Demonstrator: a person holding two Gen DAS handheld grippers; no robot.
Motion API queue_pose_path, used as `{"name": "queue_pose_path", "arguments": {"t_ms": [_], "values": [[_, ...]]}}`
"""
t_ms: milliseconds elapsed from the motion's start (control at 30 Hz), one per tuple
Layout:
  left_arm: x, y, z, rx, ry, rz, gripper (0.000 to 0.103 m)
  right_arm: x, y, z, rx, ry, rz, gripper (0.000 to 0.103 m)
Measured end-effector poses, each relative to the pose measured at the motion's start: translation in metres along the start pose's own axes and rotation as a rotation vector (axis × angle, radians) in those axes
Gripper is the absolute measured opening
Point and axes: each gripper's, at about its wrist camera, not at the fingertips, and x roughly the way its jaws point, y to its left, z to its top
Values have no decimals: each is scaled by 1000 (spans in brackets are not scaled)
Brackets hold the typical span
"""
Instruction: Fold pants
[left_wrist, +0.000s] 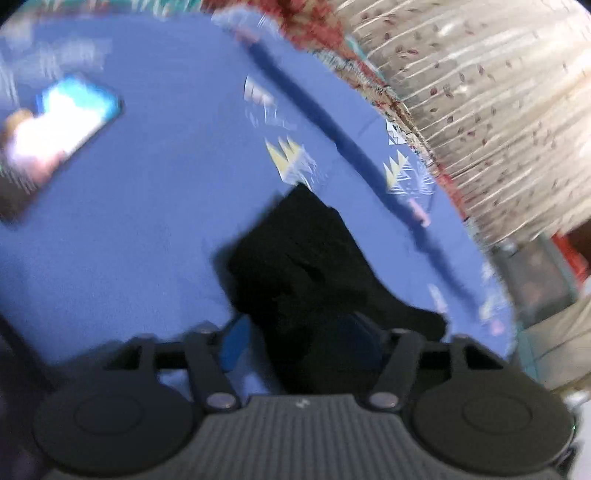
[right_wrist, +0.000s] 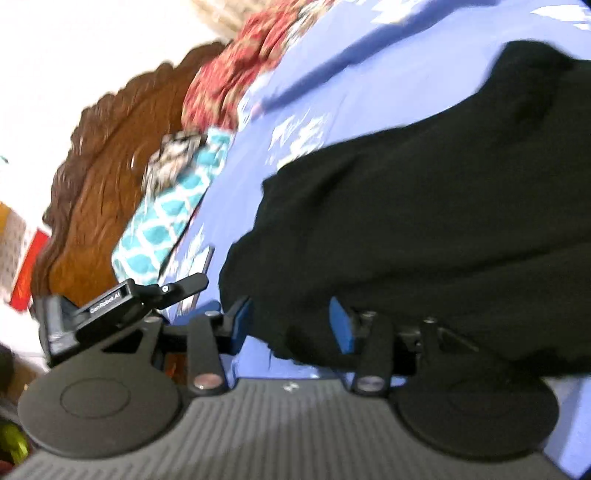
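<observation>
Two hand-held grippers, left apart, right apart, astride black pants, blue bedsheet, phone nearby

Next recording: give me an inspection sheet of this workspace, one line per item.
Surface: blue bedsheet with pale printed motifs, on a bed.
Job's things: black pants bunched on the sheet, not yet folded flat.
Clutter: lit phone lying on the sheet; teal patterned cloth and red floral cloth at the bed's edge.
Grippers: left tongs wide apart with black fabric between them; right tongs part open around the pants' edge, grip unclear.
Cables: nothing seen.
Surroundings: carved wooden headboard; beige patterned curtain.
</observation>
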Motion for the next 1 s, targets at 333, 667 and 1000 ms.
{"name": "queue_pose_path", "arguments": {"t_ms": [333,667,1000], "values": [[69,-3,-2,-51,39,-10,22,-78,-43,-41,249,-179,-134,50],[37,-17,-26,138,-78,248,22,-161,-91,-53,397,-450,-282,50],[-42,-50,-23,192,-259,216,39,-273,-163,-91,580,-799,-462,63]]}}
